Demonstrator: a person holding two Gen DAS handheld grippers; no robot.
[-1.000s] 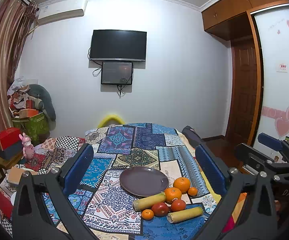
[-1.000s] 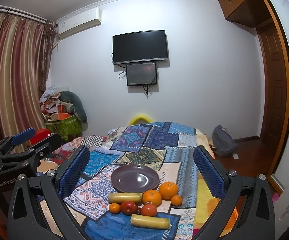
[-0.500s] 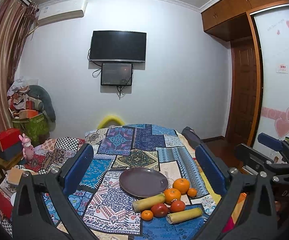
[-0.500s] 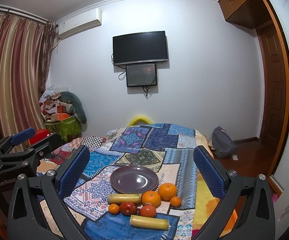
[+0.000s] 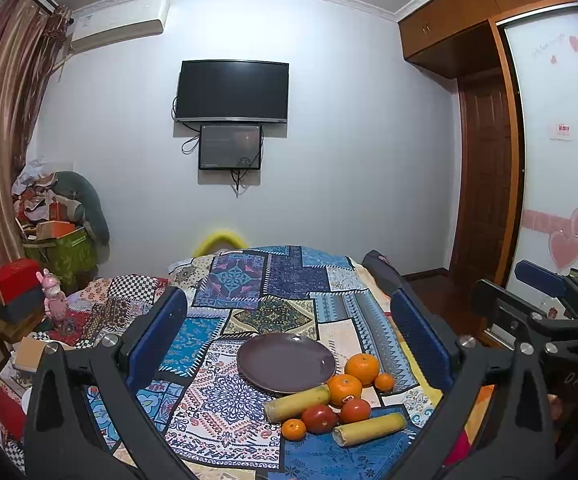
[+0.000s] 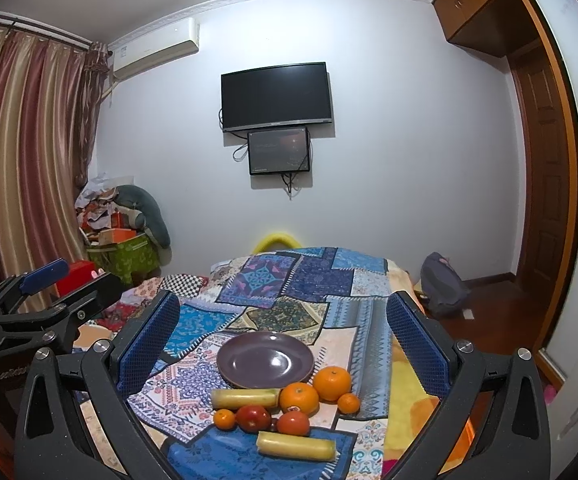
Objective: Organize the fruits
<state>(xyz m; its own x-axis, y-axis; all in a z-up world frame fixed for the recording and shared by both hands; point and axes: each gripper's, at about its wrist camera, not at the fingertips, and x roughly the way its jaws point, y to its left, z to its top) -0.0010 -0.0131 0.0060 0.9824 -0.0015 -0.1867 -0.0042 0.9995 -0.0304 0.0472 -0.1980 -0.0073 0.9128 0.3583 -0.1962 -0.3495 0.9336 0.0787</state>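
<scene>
Your purple plate (image 6: 265, 360) lies bare on the patchwork cloth (image 6: 289, 280), reachable from 12 o'clock and 9 o'clock. From 4 to 7 o'clock the oranges (image 6: 332, 383), tomatoes (image 6: 253, 417) and two yellow cylinders (image 6: 295, 445) crowd its rim.

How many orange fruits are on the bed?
4. Two big oranges sit side by side at the plate's near right edge. One small orange lies right of them, and another small one left of the red fruits. None seems hidden.
</scene>
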